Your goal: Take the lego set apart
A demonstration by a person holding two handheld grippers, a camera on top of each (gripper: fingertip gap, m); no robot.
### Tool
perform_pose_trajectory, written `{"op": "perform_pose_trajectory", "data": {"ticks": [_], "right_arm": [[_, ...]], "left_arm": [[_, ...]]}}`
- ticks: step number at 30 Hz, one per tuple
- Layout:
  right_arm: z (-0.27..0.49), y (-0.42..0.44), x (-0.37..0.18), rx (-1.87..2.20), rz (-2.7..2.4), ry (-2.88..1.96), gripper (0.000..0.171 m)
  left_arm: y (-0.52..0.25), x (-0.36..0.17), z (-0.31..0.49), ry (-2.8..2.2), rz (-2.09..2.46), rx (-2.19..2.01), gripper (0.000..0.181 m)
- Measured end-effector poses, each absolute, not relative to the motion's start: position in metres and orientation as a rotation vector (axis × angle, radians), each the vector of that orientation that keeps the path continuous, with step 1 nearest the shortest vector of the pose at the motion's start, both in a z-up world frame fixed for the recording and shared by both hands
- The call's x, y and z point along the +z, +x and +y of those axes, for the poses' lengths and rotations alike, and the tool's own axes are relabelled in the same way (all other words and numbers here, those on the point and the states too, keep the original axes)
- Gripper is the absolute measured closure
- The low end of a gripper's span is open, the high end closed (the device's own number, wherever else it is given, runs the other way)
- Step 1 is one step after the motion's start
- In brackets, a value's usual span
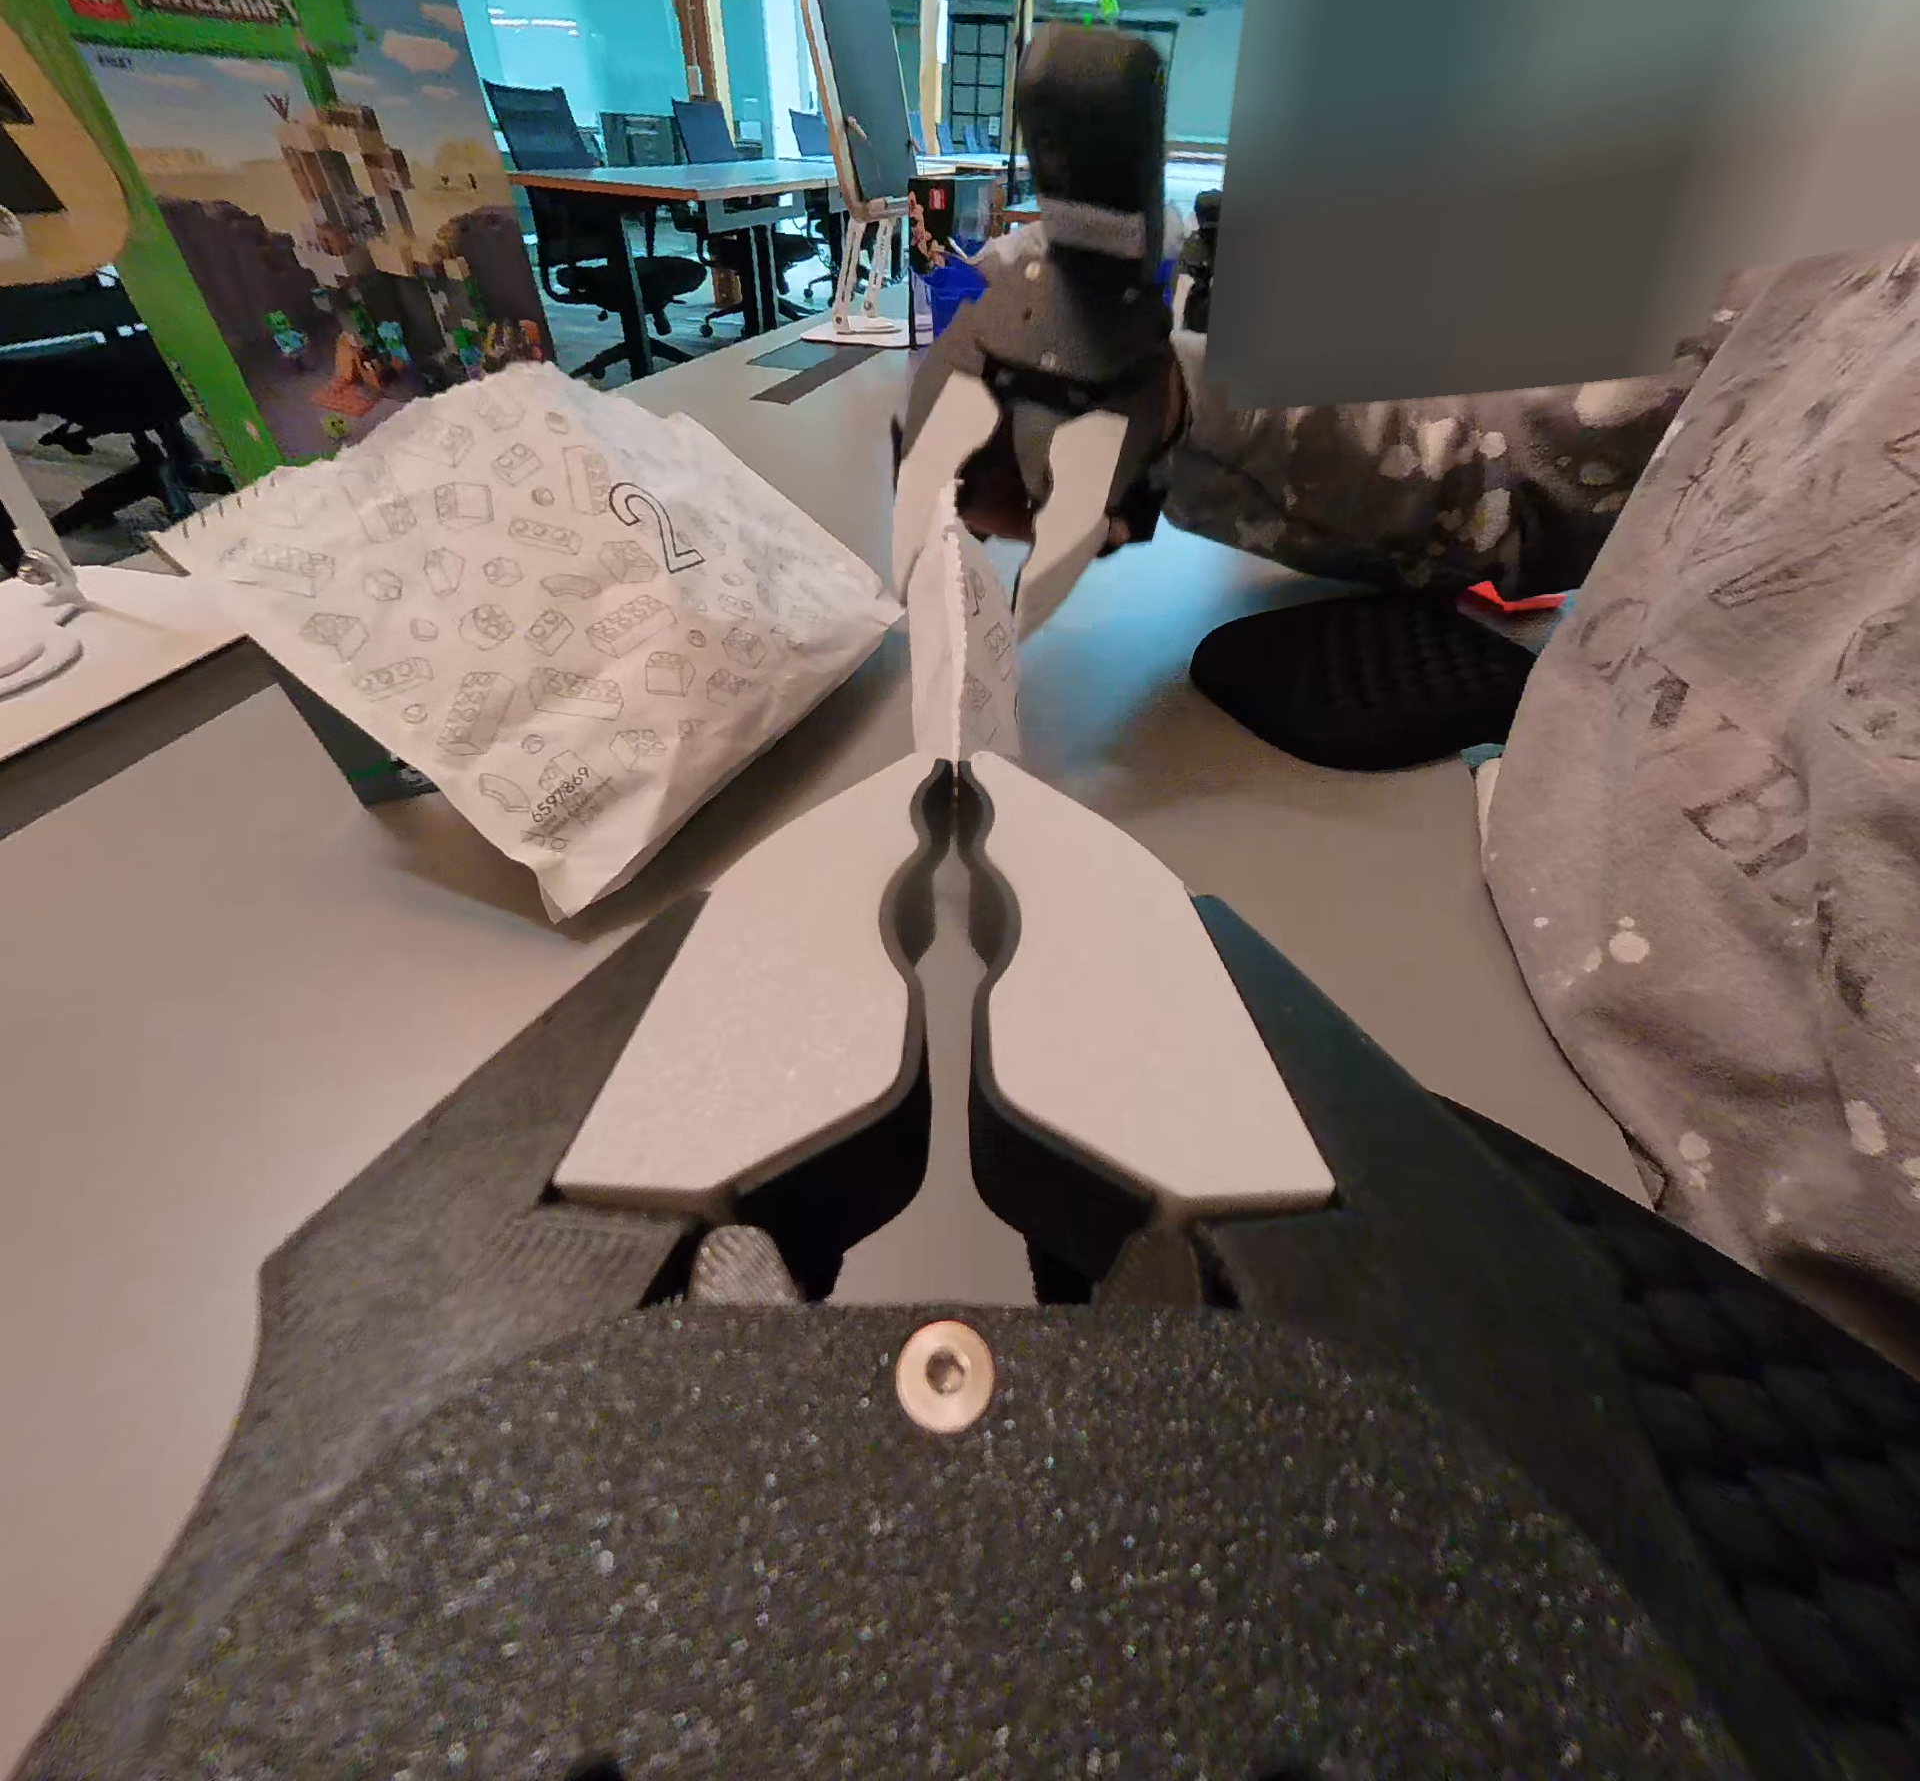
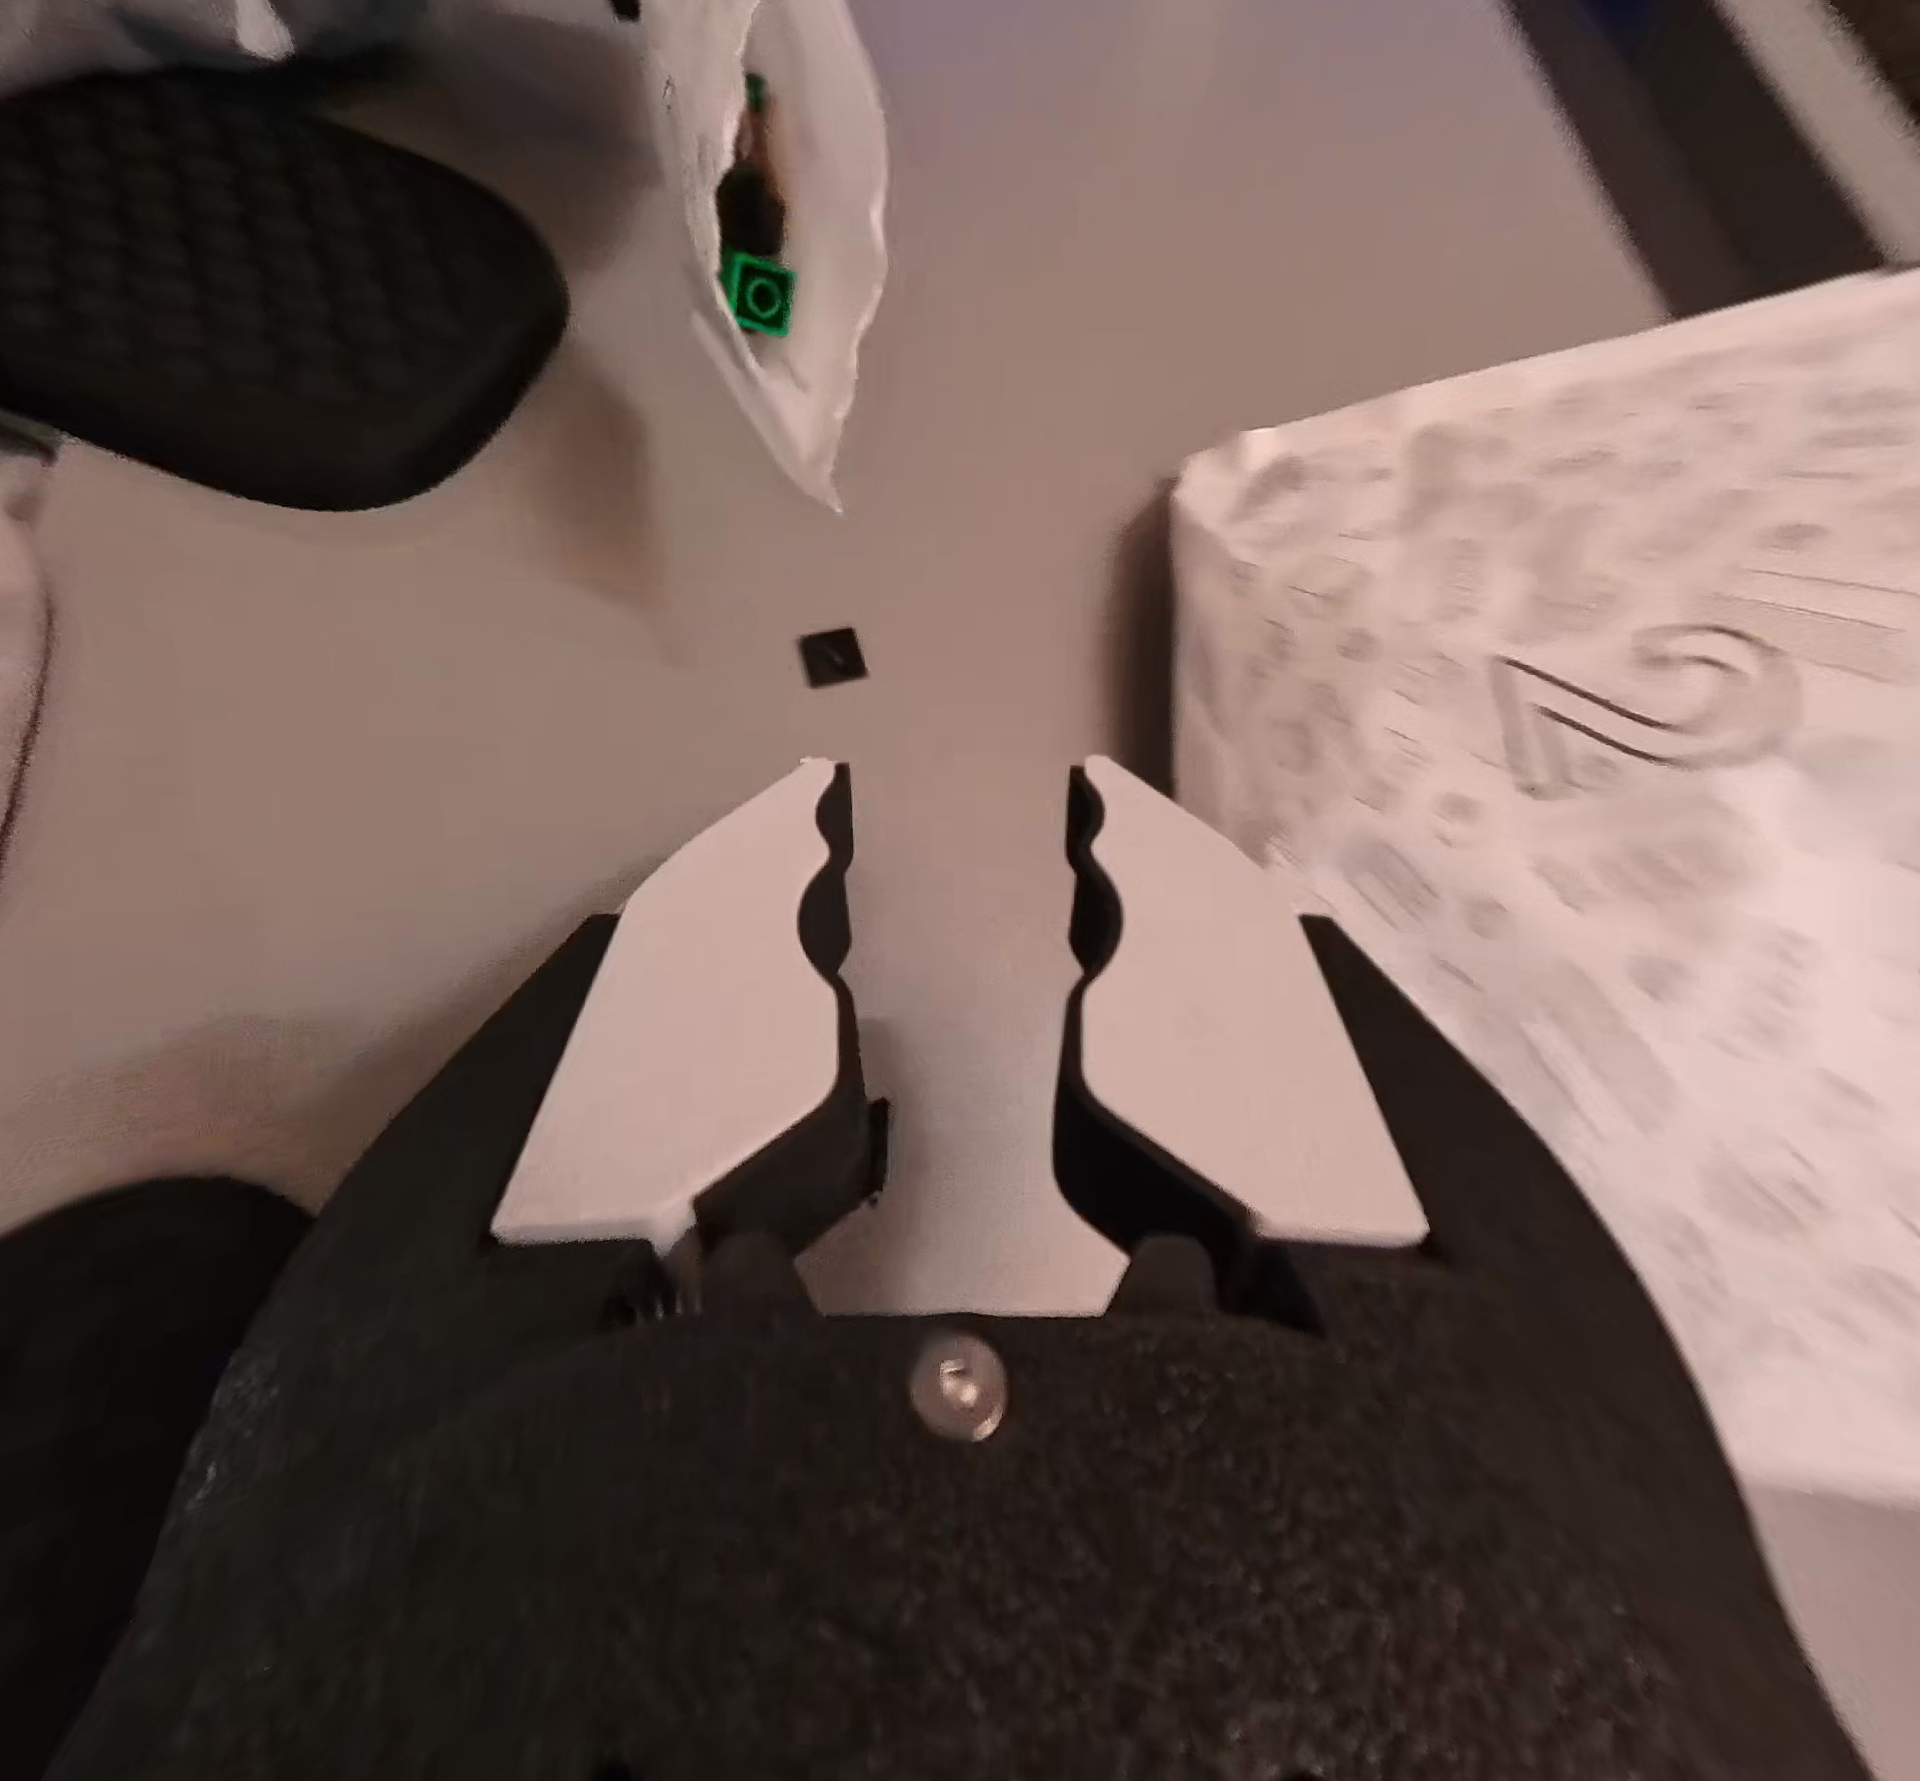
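My left gripper (image 1: 956, 767) is shut on the edge of a small white paper bag (image 1: 961, 651) and holds it above the grey table (image 1: 208, 952). In the right wrist view the small bag (image 2: 821, 121) hangs with its mouth open. A green brick (image 2: 762, 297) and darker pieces sit in the opening. A small black piece (image 2: 831, 659) lies on the table just ahead of my right gripper (image 2: 961, 775), which is open and empty. In the left wrist view the right gripper (image 1: 977, 578) hovers open beside the small bag's far end.
A large white paper bag printed with brick drawings (image 1: 540, 609) (image 2: 1558, 848) lies on the table beside a green set box (image 1: 291, 204). A black mesh pad (image 1: 1361, 682) (image 2: 260, 277) lies near a person's grey sleeve (image 1: 1455, 474). Desks and chairs stand behind. There is about 20 centimeters between the tips of the two grippers.
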State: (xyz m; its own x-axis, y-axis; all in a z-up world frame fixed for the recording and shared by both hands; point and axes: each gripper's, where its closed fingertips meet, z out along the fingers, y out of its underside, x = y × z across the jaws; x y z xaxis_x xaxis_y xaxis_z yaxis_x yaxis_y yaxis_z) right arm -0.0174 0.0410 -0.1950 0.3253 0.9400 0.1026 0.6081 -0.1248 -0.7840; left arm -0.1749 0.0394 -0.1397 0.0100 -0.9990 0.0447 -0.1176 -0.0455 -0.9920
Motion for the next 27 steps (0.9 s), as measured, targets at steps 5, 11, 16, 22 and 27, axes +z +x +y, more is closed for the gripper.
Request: {"op": "perform_pose_trajectory", "data": {"ticks": [5,11,16,22,27], "right_arm": [[0.043,-0.063,-0.233,0.589,-1.516,-1.911,0.132],[0.035,-0.079,-0.265,0.538,-1.709,-1.983,0.133],[0.034,-0.083,-0.267,0.559,-1.738,-1.984,0.145],[0.034,-0.085,-0.266,0.532,-1.775,-1.943,0.155],[0.030,-0.073,-0.240,0.594,-1.701,-1.872,0.155]], "left_arm": [[-0.182,-0.136,0.033,-1.316,1.267,-1.150,0.181],[-0.188,-0.134,0.026,-1.298,1.277,-1.146,0.181],[-0.191,-0.138,0.023,-1.299,1.289,-1.154,0.181],[-0.195,-0.135,0.023,-1.279,1.255,-1.164,0.181],[-0.198,-0.131,0.020,-1.253,1.218,-1.202,0.181]]}}
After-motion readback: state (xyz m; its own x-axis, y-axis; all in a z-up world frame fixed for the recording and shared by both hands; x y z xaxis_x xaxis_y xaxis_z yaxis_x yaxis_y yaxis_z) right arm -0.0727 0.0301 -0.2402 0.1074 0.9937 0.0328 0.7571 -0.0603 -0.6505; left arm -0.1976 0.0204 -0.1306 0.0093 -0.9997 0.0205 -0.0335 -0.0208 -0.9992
